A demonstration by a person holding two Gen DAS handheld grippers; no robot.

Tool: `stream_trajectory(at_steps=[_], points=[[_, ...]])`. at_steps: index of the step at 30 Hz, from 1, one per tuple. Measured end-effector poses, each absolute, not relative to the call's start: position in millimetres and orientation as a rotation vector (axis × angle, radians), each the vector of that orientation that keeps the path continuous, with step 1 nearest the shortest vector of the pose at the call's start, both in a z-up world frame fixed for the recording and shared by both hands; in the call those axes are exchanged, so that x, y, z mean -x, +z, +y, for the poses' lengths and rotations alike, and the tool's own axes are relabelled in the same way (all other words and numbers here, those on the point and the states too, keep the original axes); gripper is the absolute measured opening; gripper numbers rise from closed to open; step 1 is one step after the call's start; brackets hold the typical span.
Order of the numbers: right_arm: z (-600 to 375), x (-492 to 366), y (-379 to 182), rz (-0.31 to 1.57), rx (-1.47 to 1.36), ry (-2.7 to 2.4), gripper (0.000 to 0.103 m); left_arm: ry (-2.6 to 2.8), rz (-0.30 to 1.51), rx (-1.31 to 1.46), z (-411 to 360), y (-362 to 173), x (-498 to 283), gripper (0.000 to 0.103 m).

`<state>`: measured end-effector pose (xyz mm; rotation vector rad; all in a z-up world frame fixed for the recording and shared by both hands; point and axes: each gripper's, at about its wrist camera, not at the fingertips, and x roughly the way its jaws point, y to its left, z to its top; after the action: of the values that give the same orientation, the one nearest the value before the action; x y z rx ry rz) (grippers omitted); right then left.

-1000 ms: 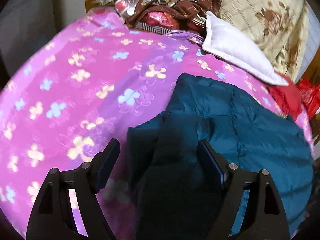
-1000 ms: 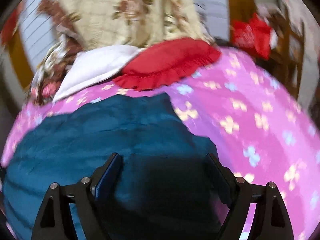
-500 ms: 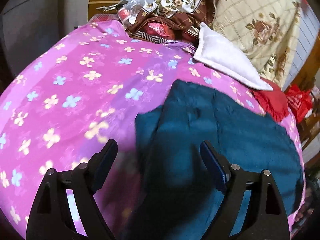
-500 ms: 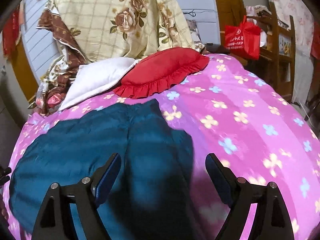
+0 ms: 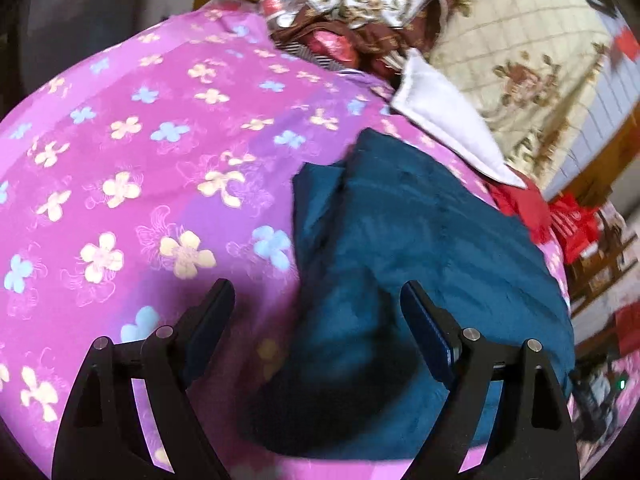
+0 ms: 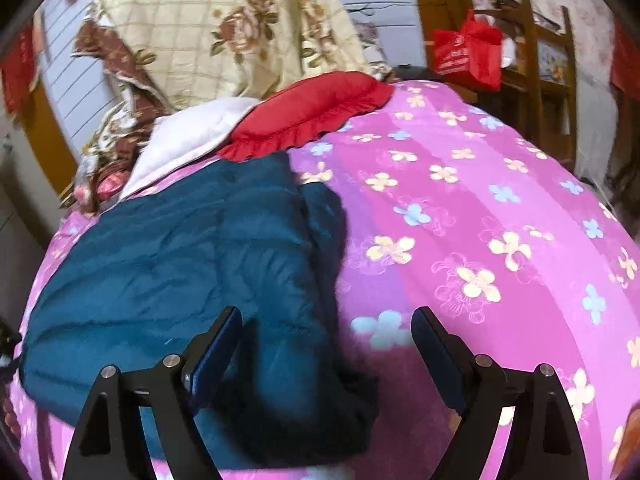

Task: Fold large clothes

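Note:
A dark teal quilted jacket (image 5: 420,256) lies folded on a pink flowered bedspread (image 5: 140,184). My left gripper (image 5: 318,312) is open and empty, hovering above the jacket's left edge. In the right wrist view the jacket (image 6: 180,256) fills the lower left, with a sleeve folded along its right side. My right gripper (image 6: 326,344) is open and empty, above the jacket's right edge where it meets the bedspread (image 6: 480,220).
A white pillow (image 5: 444,120), a red frilled cushion (image 6: 312,116) and a beige floral quilt (image 6: 224,28) lie at the bed's head. A pile of brown patterned fabric (image 5: 360,36) sits at the far left corner. A red bag (image 6: 468,52) hangs on wooden furniture (image 6: 548,80) to the right.
Both grippers have lifted and drawn back from the jacket, staying open. The left view shifted left, the right view shifted right, so each now sits over a jacket side edge.

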<state>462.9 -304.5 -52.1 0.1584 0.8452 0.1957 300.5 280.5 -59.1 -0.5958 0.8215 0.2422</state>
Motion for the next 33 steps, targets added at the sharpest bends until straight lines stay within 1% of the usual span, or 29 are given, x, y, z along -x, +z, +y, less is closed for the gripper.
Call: stream_trajectory(at_steps=[2,6,9,10,11,12,14,15,16,17,18,19,20,21,22,23,25,27,28,29,31,33], points=[[-310.2,-473.8,-53.4,0.885,-0.201,0.235,0.085,0.183,0.844,0.614,280.8,-60.3,-303.2,0.086],[-316.2,-514.6,-70.3,1.014,-0.306,0.333,0.086,0.02,0.917,0.803,299.2,-81.6,-333.5,0.086],[-311.3,-542.6,-86.6,1.088,-0.375,0.429,0.086,-0.081,0.956,0.89,306.1,-97.6,-357.6,0.086],[-308.9,-548.5,-91.4,1.108,-0.396,0.463,0.086,-0.109,0.964,0.906,306.1,-101.0,-364.3,0.092],[-305.0,-557.0,-97.4,1.129,-0.423,0.494,0.086,-0.144,0.969,0.917,304.1,-105.1,-373.7,0.099],[-301.0,-563.3,-101.6,1.136,-0.448,0.517,0.086,-0.162,0.967,0.921,301.9,-106.3,-378.7,0.103],[-292.0,-571.0,-106.0,1.135,-0.484,0.548,0.092,-0.161,0.979,0.908,294.8,-108.8,-388.7,0.103],[-287.4,-573.4,-106.5,1.132,-0.491,0.554,0.092,-0.137,0.995,0.873,287.6,-108.4,-393.2,0.103],[-281.6,-575.7,-107.8,1.13,-0.514,0.562,0.086,-0.118,1.007,0.814,278.5,-103.9,-396.2,0.102],[-277.9,-576.4,-109.0,1.14,-0.539,0.57,0.078,-0.106,1.012,0.772,271.0,-99.2,-397.7,0.089],[-276.4,-574.5,-107.3,1.138,-0.564,0.575,0.067,-0.095,1.016,0.744,265.2,-94.2,-397.1,0.077],[-275.4,-572.4,-102.8,1.134,-0.585,0.588,0.055,-0.093,1.009,0.722,260.3,-86.6,-395.3,0.059],[-276.1,-568.1,-94.5,1.116,-0.6,0.612,0.052,-0.092,0.999,0.704,257.9,-78.5,-392.2,0.044],[-279.7,-562.2,-84.8,1.087,-0.628,0.649,0.046,-0.096,0.99,0.685,256.0,-67.7,-388.3,0.039],[-282.9,-558.6,-78.4,1.067,-0.652,0.675,0.044,-0.104,0.975,0.679,256.1,-57.2,-383.3,0.036],[-288.3,-552.2,-70.7,1.039,-0.682,0.705,0.043,-0.11,0.962,0.681,257.1,-50.3,-378.1,0.035],[-295.4,-541.9,-65.4,1.008,-0.697,0.725,0.043,-0.111,0.945,0.681,259.9,-41.8,-371.6,0.035],[-293.4,-536.1,-68.7,1.016,-0.628,0.686,0.043,-0.081,0.952,0.654,259.7,-43.7,-369.1,0.036],[-291.0,-534.7,-74.9,1.032,-0.58,0.644,0.045,-0.06,0.962,0.64,258.3,-48.2,-371.0,0.04],[-287.5,-534.5,-82.7,1.051,-0.537,0.598,0.048,-0.016,0.988,0.632,257.5,-59.1,-374.1,0.048],[-285.7,-532.0,-90.8,1.044,-0.504,0.519,0.069,0.039,1.005,0.642,258.6,-71.9,-380.6,0.062],[-291.4,-528.4,-88.0,1.027,-0.516,0.464,0.075,0.05,0.991,0.678,260.5,-73.0,-378.1,0.062]])
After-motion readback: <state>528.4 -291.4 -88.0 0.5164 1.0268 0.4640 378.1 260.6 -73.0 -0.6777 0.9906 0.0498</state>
